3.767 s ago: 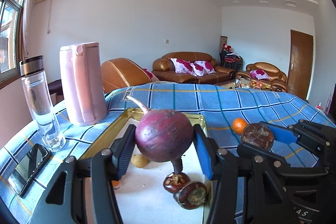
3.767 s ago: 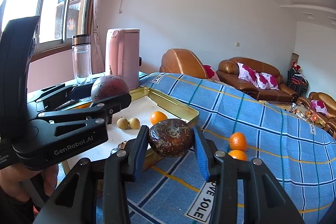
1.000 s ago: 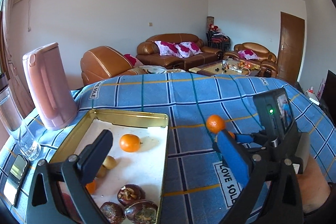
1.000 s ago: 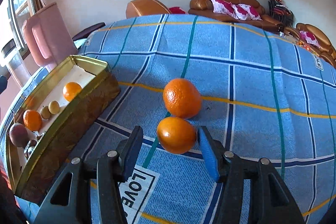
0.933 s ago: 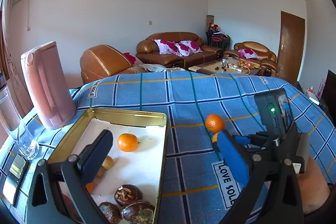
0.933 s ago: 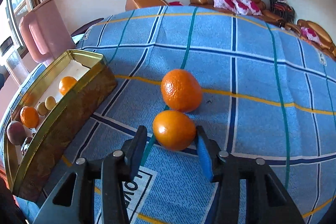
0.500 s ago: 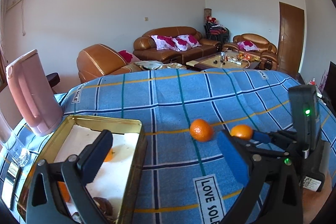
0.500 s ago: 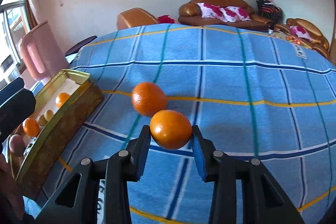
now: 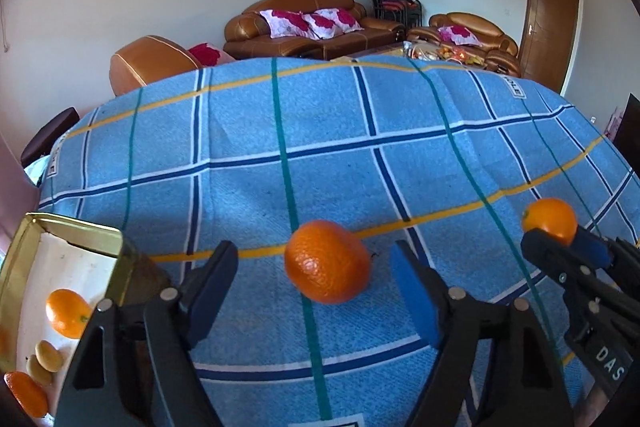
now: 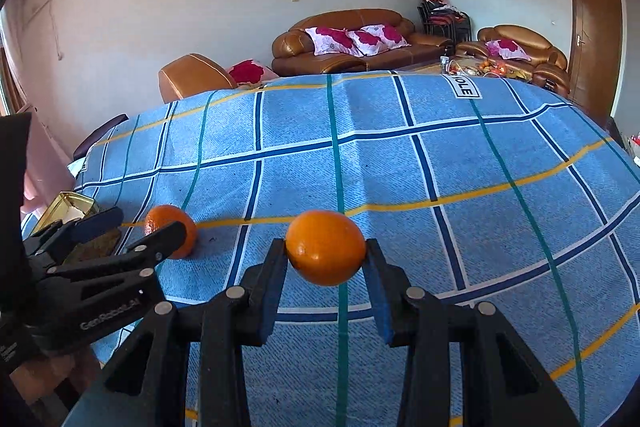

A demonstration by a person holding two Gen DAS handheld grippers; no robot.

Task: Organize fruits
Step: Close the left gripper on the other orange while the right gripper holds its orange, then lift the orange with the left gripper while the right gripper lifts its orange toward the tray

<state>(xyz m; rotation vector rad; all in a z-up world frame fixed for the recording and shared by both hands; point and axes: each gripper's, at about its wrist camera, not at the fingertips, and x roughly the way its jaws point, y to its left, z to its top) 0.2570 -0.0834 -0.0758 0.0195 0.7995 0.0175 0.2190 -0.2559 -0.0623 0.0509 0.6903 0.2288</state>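
A loose orange (image 9: 328,261) lies on the blue checked cloth (image 9: 360,155). My left gripper (image 9: 313,253) straddles it, jaws closing, with a gap on both sides between the pads and the fruit. My right gripper (image 10: 326,245) is shut on a second orange (image 10: 326,259), held just above the cloth. In the left wrist view that held orange (image 9: 548,215) shows at the right, in the right gripper (image 9: 564,241). In the right wrist view the left gripper (image 10: 136,227) sits at the left around the loose orange (image 10: 176,227).
A gold metal tray (image 9: 16,263) stands at the left, holding an orange (image 9: 66,313), small yellow-brown fruits (image 9: 48,357) and another orange (image 9: 26,393). A pink kettle edge (image 9: 10,187) shows beyond it. Leather sofas (image 9: 300,23) stand past the table's far edge.
My left gripper moved right from over the tray and down around the loose orange, jaws narrowing. My right gripper shut on the other orange and carried it up and to the right.
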